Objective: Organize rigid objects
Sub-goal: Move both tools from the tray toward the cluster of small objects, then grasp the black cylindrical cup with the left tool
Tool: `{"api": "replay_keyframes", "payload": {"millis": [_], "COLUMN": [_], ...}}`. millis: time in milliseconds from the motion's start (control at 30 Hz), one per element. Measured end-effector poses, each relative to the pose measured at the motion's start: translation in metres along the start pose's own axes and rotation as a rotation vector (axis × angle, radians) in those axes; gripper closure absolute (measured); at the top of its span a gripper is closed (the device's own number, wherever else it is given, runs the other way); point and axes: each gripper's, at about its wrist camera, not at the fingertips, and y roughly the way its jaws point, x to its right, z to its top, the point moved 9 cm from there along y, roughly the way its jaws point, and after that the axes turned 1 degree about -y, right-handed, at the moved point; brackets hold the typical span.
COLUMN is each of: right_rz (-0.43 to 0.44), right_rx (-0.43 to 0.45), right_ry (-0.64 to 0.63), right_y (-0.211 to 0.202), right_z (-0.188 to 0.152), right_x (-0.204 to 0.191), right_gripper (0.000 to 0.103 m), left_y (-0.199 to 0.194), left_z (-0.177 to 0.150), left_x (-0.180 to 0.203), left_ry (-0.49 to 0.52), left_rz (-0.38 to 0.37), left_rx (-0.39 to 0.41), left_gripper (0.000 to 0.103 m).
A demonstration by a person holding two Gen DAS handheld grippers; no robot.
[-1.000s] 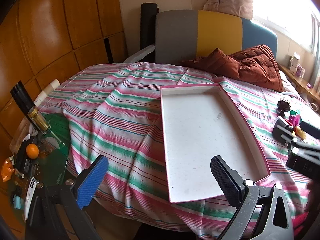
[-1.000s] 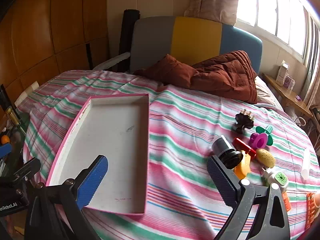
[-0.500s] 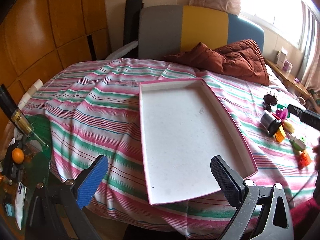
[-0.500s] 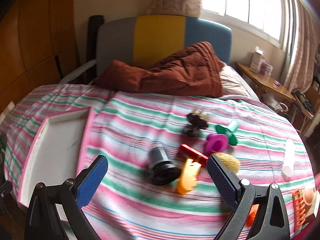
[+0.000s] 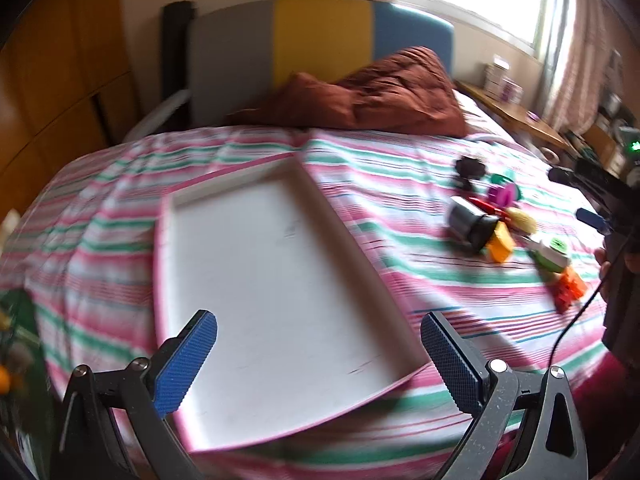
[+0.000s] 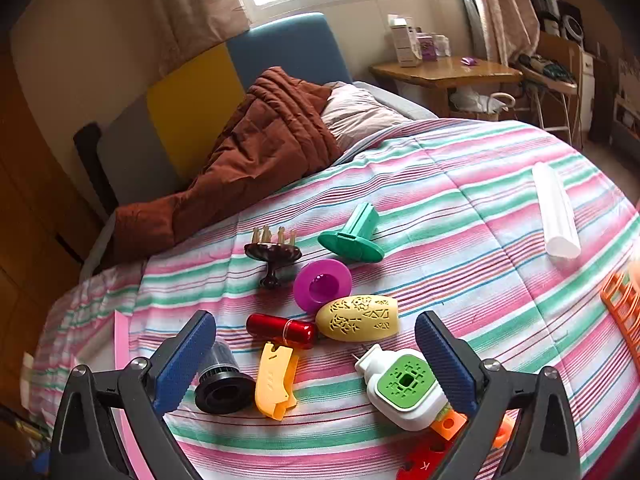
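Right gripper (image 6: 314,354) gaped wide, empty, over red tube (image 6: 280,330) at twelve o'clock: likely light, stiff, slippery; pinch mid-barrel.

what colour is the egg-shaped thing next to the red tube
Pale yellow egg-shaped thing, clearest in the right wrist view.

One white tray with a pink rim (image 5: 276,280) is counted on the bed. Beside it, single items are counted: one black cylinder (image 6: 222,384), one red tube (image 6: 280,330), one yellow clip (image 6: 276,384), one yellow perforated egg shape (image 6: 358,318), one magenta disc (image 6: 322,284), one green funnel-like piece (image 6: 354,236), one dark pronged piece (image 6: 272,254), one white-and-green plug-in device (image 6: 404,388) and one white tube (image 6: 556,216).
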Motion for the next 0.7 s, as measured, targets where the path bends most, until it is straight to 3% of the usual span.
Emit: {"api": "replay_keyframes", "payload": {"millis": [200, 400, 700], "right_rz": [0.018, 0.033, 0.052], "right_rx": [0.007, 0.013, 0.024], "right_ry": [0.039, 0.059, 0.093], "right_y": [-0.005, -0.006, -0.006], "right_z": [0.002, 0.006, 0.01], "right_x": [0.006, 0.008, 0.013], "right_gripper": [0.001, 0.001, 0.001], "left_y": [0.031, 0.073, 0.14], "left_z": [0.023, 0.052, 0.081], "left_x": [0.057, 0.105, 0.141], "left_ry": [0.083, -0.002, -0.106], "left_rz": [-0.091, -0.228, -0.26], "left_rx": [-0.042, -0.121, -0.212], "left_gripper": [0.001, 0.001, 0.006]}}
